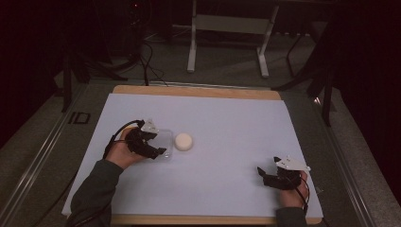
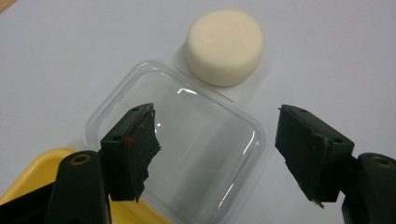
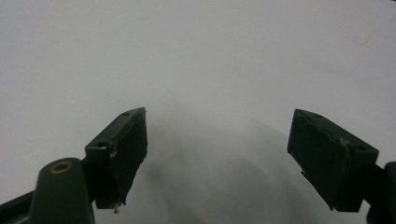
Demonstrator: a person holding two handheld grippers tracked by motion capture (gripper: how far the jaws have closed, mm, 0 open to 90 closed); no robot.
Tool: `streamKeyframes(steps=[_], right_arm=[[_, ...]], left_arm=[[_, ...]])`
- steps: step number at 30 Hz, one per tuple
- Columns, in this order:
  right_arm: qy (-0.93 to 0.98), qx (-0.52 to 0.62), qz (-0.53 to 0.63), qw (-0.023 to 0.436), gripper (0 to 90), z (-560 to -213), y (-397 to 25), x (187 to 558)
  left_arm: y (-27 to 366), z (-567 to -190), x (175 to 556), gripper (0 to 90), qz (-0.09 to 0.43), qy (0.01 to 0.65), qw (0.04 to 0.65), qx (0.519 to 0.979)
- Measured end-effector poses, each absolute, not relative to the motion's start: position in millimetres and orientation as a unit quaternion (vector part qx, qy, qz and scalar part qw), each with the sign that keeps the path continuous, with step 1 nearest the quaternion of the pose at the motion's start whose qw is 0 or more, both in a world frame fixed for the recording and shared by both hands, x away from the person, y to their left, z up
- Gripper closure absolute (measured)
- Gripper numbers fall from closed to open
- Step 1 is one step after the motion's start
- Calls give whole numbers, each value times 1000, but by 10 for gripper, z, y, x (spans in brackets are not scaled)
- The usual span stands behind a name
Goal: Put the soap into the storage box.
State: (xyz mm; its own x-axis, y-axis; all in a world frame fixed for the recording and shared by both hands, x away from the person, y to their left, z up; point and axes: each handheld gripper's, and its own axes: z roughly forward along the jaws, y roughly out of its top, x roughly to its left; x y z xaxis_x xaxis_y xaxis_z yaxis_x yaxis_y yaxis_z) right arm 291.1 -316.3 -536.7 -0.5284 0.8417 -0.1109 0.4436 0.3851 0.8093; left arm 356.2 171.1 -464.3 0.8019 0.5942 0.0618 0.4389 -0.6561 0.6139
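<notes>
The left gripper hangs with jaws spread wide over the clear square plastic lid, holding nothing. The round cream foam puck sits just beside the lid. The right gripper, also wide apart and empty, rests far from the lid.

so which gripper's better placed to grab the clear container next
Left. The left gripper hangs open right over the clear container; the right gripper sits far off over bare table.
</notes>
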Motion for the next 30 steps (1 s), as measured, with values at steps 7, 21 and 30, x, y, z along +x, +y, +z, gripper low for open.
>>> streamKeyframes(steps=[7, 21, 30], right_arm=[[789, 407, 376, 264, 200, -5367, -3163, 2911], [790, 407, 376, 263, 200, -5367, -3162, 2913], [790, 406, 376, 262, 200, -5368, -3163, 2914]], left_arm=[[1649, -4636, 3631, 287, 120, 276, 291, 908], [1556, -4656, 3760, 257, 107, 267, 280, 916], [1478, -4683, 3839, 245, 93, 265, 276, 919]])
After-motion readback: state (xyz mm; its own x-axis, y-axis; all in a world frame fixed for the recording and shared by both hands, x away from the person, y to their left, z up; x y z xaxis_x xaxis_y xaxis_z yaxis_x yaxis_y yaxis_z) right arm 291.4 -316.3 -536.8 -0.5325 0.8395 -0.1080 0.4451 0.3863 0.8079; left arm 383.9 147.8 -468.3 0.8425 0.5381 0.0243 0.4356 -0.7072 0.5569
